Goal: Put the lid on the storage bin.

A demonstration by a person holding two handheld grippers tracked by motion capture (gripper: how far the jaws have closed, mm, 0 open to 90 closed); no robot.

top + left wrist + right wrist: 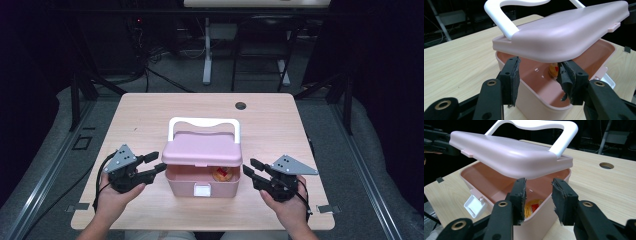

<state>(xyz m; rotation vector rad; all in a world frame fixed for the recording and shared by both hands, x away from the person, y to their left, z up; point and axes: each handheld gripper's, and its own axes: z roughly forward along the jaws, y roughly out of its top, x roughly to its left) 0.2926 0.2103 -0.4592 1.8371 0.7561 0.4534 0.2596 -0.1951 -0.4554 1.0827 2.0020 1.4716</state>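
Pink box (201,184) sits near the middle of the worktop (150,120), toward the near edge, white latch (202,190) facing the person. Lid (202,148) is raised at the front and tilted, hinged along the far side; white handle (204,123) stands up behind it. A small yellow-and-red item (221,174) lies inside on the box floor.

Left tool (156,163): jaws partly apart, tips at the left end of the lid. In the left gripper view its pads (514,75) sit just under the lid's edge, above the box rim. This reads as propping the lid from below rather than pinching it; contact looks likely but I cannot confirm it.

Right tool (251,168): jaws partly apart, nothing between them, just beside the right end of the box. In the right gripper view the jaws straddle the rim below the lid without touching either.

Judgement: one tool at each end keeps the lid level while it swings open.
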